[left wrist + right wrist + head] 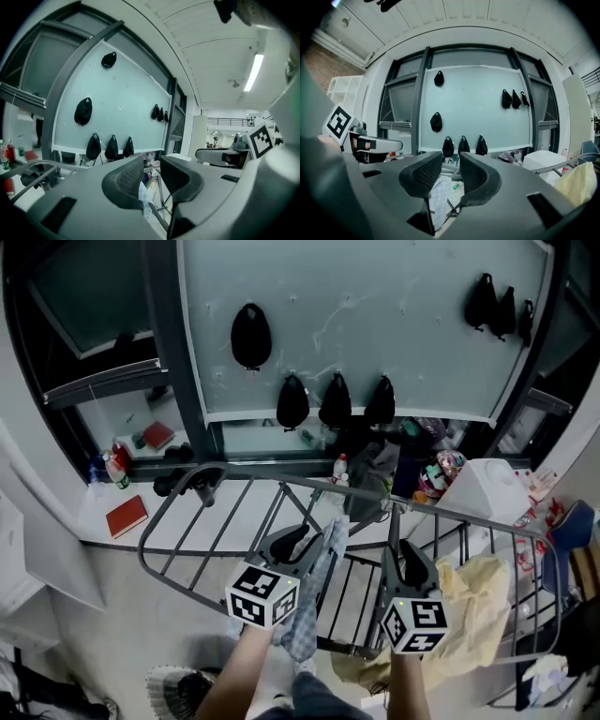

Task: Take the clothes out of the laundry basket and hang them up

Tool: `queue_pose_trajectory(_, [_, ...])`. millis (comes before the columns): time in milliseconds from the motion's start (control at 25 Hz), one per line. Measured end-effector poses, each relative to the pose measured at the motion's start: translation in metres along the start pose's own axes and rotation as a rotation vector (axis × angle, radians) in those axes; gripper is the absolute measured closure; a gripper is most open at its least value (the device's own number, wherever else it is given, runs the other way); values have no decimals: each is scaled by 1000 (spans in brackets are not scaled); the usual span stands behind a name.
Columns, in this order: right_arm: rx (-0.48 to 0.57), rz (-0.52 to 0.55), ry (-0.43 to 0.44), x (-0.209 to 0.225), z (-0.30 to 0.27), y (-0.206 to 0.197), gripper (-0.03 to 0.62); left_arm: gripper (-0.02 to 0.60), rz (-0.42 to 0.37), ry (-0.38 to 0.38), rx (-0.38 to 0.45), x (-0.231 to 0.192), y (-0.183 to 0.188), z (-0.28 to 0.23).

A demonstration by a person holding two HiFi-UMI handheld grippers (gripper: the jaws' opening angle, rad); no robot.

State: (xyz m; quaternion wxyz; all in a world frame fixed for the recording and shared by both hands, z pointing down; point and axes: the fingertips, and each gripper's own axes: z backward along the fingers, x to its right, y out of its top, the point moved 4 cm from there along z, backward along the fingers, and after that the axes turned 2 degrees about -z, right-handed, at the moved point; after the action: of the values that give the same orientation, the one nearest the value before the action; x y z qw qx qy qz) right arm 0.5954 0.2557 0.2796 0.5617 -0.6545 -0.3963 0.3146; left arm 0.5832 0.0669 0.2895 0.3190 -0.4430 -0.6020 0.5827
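Observation:
A grey drying rack (281, 482) stands below me in the head view. A blue-and-white checked cloth (317, 589) hangs over one of its bars, between my two grippers. My left gripper (298, 538) hovers just left of the cloth, level with the bar, and my right gripper (411, 557) is to its right. Both have their jaws apart with nothing between the pads. The cloth shows below the jaws in the left gripper view (144, 197) and in the right gripper view (438, 194). A pale yellow garment (473, 601) is draped on the rack's right side.
Several black bags (292, 404) hang on the glass wall behind the rack. A white container (487, 488) and clutter sit at the right, a red book (125, 517) and bottles (114, 465) on the sill at the left. A pale ribbed basket (167, 692) is on the floor, lower left.

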Motion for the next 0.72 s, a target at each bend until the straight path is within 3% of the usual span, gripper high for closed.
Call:
queue_pose_trajectory(280, [110, 5, 13, -25, 75, 1, 584, 546, -84, 9, 91, 45, 8, 70])
queue_pose_trajectory(720, [114, 6, 26, -51, 165, -39, 592, 561, -78, 18, 65, 103, -36, 145])
